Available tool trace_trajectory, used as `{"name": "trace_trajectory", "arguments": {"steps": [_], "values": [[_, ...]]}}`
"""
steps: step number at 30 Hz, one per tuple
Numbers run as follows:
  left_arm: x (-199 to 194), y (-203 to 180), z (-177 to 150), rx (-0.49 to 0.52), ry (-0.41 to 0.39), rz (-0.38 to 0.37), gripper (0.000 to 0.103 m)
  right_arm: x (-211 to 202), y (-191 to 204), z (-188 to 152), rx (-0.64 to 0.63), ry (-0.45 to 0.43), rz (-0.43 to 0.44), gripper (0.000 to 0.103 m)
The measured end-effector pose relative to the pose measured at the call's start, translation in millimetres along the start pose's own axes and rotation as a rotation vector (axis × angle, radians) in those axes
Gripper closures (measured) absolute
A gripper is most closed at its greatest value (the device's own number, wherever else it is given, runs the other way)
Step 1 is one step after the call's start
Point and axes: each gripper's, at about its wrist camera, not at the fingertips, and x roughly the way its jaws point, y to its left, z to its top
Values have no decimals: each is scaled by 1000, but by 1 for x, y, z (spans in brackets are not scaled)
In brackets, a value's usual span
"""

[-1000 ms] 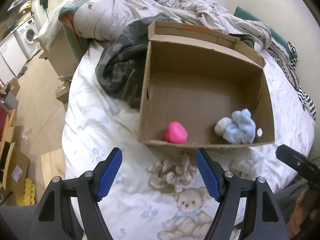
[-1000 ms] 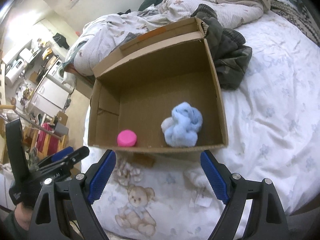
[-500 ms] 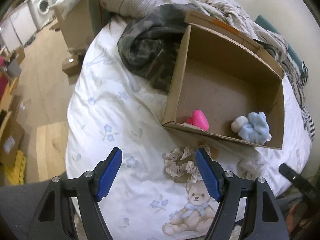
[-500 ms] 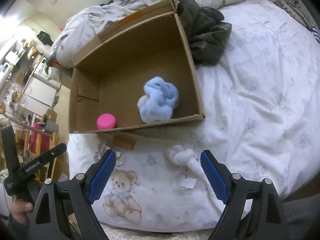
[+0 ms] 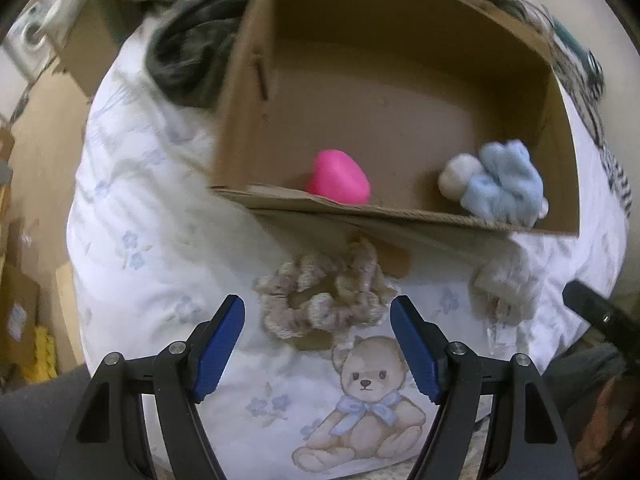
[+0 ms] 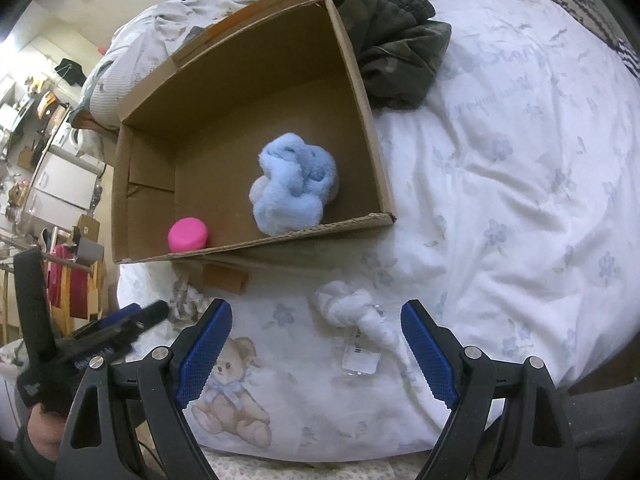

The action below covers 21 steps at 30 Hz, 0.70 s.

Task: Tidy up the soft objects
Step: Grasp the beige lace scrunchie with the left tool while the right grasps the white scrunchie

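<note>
A cardboard box [image 5: 256, 92] [image 6: 364, 92] lies open on the bed. Inside it are a pink soft object [image 5: 338, 178] [image 6: 187, 235] and a fluffy light-blue one [image 5: 502, 184] [image 6: 294, 186]. A beige frilly scrunchie [image 5: 320, 296] lies on the sheet just in front of the box, right ahead of my open, empty left gripper [image 5: 318, 338]. A white fluffy item [image 6: 352, 312] [image 5: 504, 288] with a clear tag lies in front of the box, between the fingers of my open, empty right gripper [image 6: 316, 342]. The left gripper also shows at the lower left of the right wrist view.
A white bedsheet with a teddy-bear print [image 5: 368, 404] [image 6: 228, 396] covers the bed. A dark camouflage garment [image 5: 192, 52] [image 6: 396, 52] lies beside the box. Rumpled bedding [image 6: 168, 28] is piled behind it. The bed edge and floor with furniture are to the left.
My left gripper has moved closer to the scrunchie and box. My right gripper has come nearer to the white fluffy item. Both stay open.
</note>
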Motion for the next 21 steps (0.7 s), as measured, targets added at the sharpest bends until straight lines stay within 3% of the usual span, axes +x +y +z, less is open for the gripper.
{"name": "trace_trajectory", "arguments": {"steps": [5,7,9,13,21], "values": [[4,-29,-4,135,-30,74,38,2,-1,1,0,3,-8,11],[9,-35,-6,164,-15,86,52,1,-2,2,6,2,-6,11],[14,-37,-7,173,8,89,79,1,-2,2,7,2,-6,11],[4,-36,-8,167,-33,86,89,1,0,3,-3,-2,-6,11],[-27,-23,-9,96,-73,-7,92,1,1,3,-11,-2,-11,11]]}}
